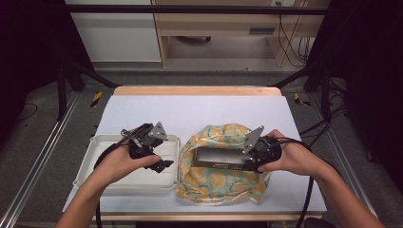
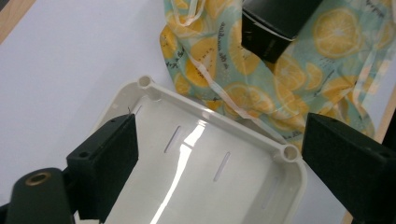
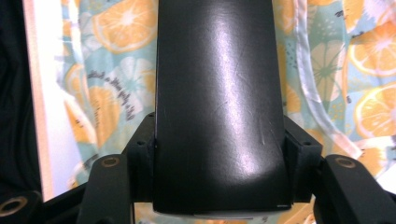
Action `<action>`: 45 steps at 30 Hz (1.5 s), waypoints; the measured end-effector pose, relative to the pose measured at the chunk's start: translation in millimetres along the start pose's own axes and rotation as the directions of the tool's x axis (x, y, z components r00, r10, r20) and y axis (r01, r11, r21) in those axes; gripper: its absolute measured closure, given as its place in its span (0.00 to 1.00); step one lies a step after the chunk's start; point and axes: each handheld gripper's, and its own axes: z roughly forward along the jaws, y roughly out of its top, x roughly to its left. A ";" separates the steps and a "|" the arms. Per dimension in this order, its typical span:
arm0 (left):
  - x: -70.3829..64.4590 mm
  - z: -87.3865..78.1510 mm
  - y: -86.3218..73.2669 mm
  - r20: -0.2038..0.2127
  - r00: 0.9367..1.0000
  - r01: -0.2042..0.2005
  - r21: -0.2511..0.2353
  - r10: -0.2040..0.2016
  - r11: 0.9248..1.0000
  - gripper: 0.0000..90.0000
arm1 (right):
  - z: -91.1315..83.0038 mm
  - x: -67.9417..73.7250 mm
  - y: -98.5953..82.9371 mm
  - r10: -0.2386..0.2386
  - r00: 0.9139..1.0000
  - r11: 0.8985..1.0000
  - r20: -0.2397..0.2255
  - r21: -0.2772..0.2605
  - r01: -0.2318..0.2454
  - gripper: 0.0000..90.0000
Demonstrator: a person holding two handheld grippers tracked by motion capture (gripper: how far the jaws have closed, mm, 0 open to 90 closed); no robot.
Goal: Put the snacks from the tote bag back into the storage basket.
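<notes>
The right gripper (image 3: 219,154) pinches the black box (image 3: 219,102) above the lemon-print cloth (image 1: 223,183), wrapping not begun, while the left gripper (image 2: 219,154) hangs spread over the white tray (image 2: 196,186).

Black box (image 1: 223,159) lying flat on lemon-print cloth (image 1: 223,183).

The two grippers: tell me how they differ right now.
The right gripper is shut on the black box over the lemon-print cloth; the left gripper is open and holds nothing. The left one hangs over the white tray. Both have black jaws and are hand-held.
</notes>
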 end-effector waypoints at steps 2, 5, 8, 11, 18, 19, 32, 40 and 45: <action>1.7 -0.5 1.8 0.006 1.000 -0.007 0.008 0.007 1.000 0.12 | -2.4 2.1 -0.8 0.002 1.000 1.000 0.000 -0.007 -0.002 0.48; 3.4 -1.0 4.3 0.010 1.000 -0.014 0.014 0.014 1.000 0.12 | -6.6 3.4 -2.4 -0.001 1.000 1.000 -0.008 -0.023 0.001 0.48; 6.9 -1.4 6.9 0.011 1.000 -0.020 0.022 0.020 1.000 0.12 | -9.8 4.2 -3.7 -0.002 1.000 1.000 -0.009 -0.027 0.002 0.48; 11.4 -1.6 9.2 0.011 1.000 -0.027 0.034 0.027 0.999 0.12 | -12.8 4.1 -3.7 0.005 1.000 0.999 -0.005 -0.046 -0.005 0.48; 25.2 -11.0 13.0 0.012 0.998 -0.065 0.055 0.064 0.996 0.10 | -19.7 7.8 4.6 -0.004 0.999 0.996 0.041 -0.086 0.008 0.48; 27.0 -12.3 13.6 0.016 0.997 -0.071 0.056 0.070 0.996 0.10 | -20.9 7.9 5.8 -0.004 0.999 0.996 0.040 -0.089 0.007 0.48; 50.9 -18.5 17.2 0.073 0.985 -0.162 0.083 0.156 0.983 0.09 | -21.9 -1.3 32.5 0.031 0.999 0.994 0.024 -0.109 -0.029 0.48; 42.6 -50.0 22.9 0.048 0.981 -0.192 0.069 0.189 0.979 0.08 | -24.0 0.5 57.0 0.018 0.999 0.994 0.044 -0.107 -0.013 0.48; 32.8 -69.1 24.5 0.038 0.975 -0.221 0.055 0.219 0.974 0.08 | -33.4 4.1 72.3 -0.010 0.998 0.994 0.057 -0.107 0.016 0.48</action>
